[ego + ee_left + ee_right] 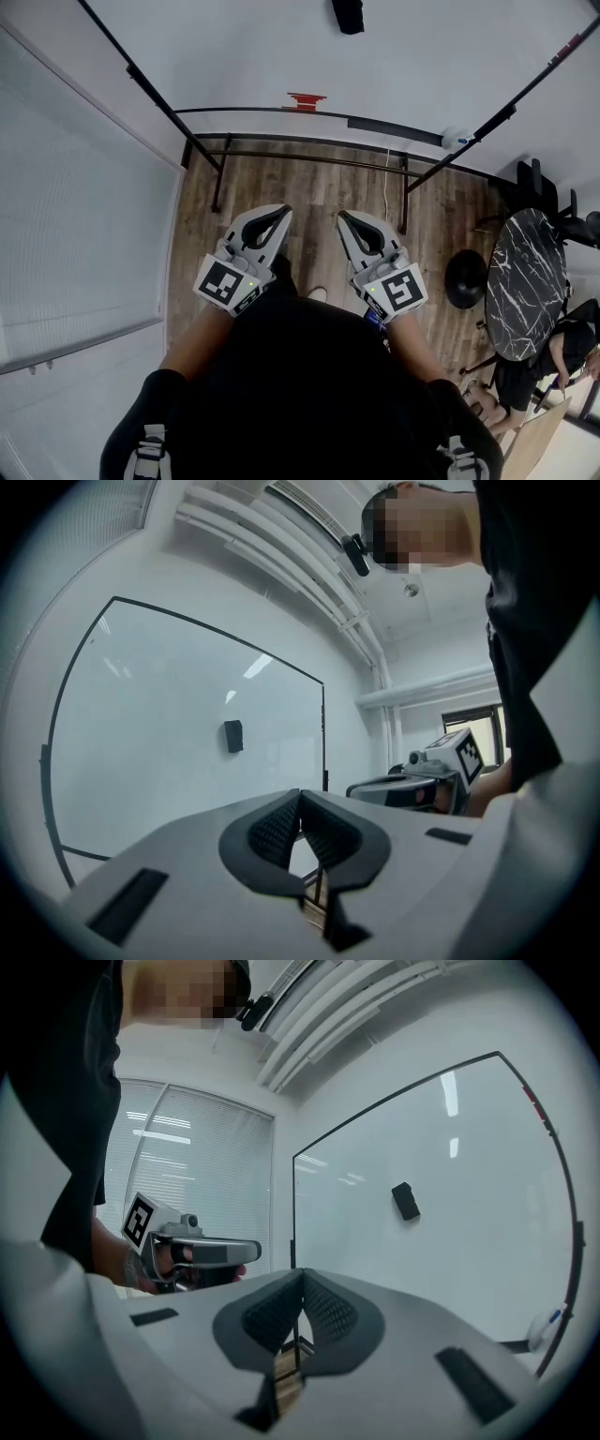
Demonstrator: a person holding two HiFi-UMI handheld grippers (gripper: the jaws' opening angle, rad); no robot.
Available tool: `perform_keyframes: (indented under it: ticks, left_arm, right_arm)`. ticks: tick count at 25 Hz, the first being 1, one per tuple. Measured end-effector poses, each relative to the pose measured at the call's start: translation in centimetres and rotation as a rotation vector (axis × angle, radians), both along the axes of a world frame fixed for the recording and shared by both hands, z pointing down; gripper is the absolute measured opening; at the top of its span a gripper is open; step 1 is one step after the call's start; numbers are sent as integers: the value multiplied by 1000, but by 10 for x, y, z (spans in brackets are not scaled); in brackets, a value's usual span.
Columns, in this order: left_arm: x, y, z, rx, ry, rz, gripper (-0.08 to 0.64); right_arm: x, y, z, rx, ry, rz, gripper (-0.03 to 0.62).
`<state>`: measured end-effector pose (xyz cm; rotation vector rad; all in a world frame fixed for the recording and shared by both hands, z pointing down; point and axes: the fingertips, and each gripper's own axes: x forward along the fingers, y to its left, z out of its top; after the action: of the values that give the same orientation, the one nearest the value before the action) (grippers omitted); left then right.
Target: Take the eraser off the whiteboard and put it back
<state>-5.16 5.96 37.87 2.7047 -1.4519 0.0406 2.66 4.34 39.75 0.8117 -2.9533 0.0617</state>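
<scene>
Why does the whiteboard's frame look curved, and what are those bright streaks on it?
Left gripper view and right gripper view: the wide-angle lens bends the whiteboard frame into an arc; the streaks look like ceiling-light reflections; the eraser is sharp. Head view: even light, bottom edge bows slightly.

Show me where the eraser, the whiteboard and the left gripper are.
eraser (pixel 233 735): left gripper view, its middle.
whiteboard (pixel 159 761): left gripper view, bare surface.
left gripper (pixel 283 211): head view, between its fingertips.

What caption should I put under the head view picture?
Left gripper and right gripper, jaws shut, face the whiteboard with its eraser.
</scene>
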Motion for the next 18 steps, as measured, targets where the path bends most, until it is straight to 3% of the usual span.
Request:
perform_keyframes:
  ticks: [9, 18]
  left_arm:
    - [-48, -107, -9, 38, 8, 44, 5]
    - [-95, -226, -28, 73, -16, 140, 5]
  right_arm:
    - [-41, -99, -7, 17, 33, 78, -8]
    - [-72, -236, -36, 95, 82, 300, 18]
